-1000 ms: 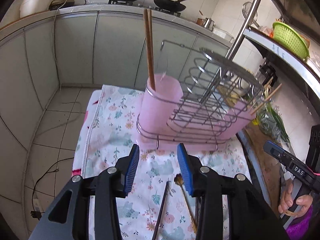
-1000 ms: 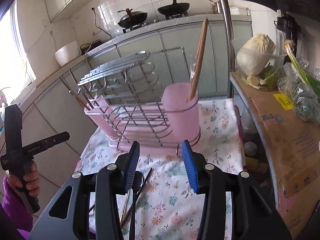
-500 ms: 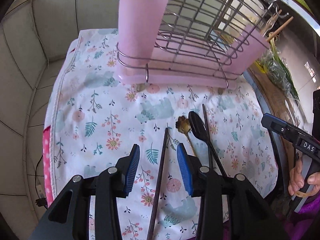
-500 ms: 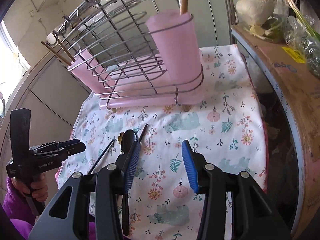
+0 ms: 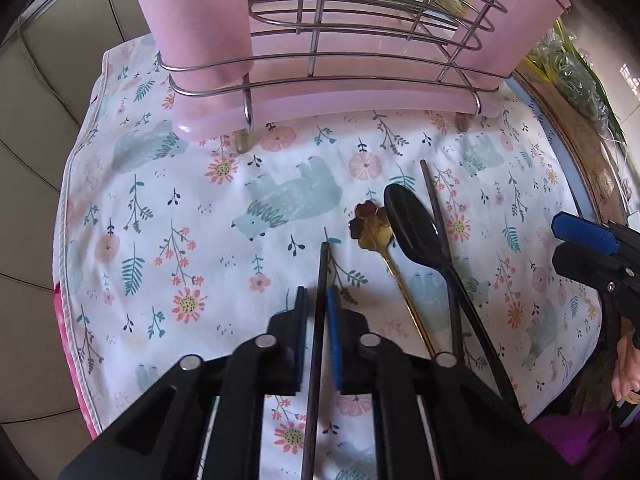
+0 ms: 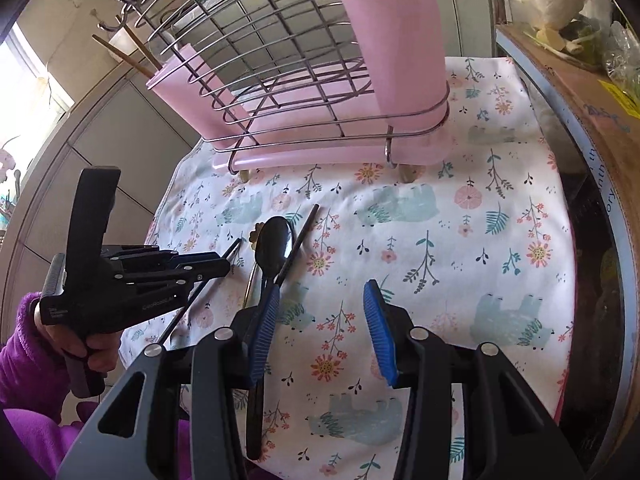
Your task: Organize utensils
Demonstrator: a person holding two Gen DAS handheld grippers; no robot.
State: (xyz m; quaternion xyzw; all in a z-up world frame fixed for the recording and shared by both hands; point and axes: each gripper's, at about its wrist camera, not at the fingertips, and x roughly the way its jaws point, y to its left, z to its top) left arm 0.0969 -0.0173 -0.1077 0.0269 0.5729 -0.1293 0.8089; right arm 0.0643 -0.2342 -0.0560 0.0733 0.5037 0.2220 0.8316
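Note:
My left gripper (image 5: 316,300) is shut on a dark chopstick (image 5: 320,272) that lies on the floral cloth (image 5: 160,208); it also shows in the right wrist view (image 6: 216,266). Right of it lie a gold flower-shaped spoon (image 5: 370,228), a black spoon (image 5: 416,228) and a second dark chopstick (image 5: 434,200). My right gripper (image 6: 320,320) is open and empty above the cloth, just right of the black spoon (image 6: 274,246) and second chopstick (image 6: 300,232). A wire rack (image 5: 360,24) with pink cups (image 5: 196,12) stands at the back; the far cup (image 6: 180,80) holds wooden chopsticks (image 6: 124,50).
A cardboard box with vegetables (image 6: 572,40) stands along the right side. The cloth's left edge (image 5: 64,240) drops off toward tiled cabinet fronts. The rack's pink drip tray (image 6: 320,156) spans the back of the cloth.
My left gripper has lowered over the dark chopstick and closed on it. My right gripper has come down closer to the cloth, still open.

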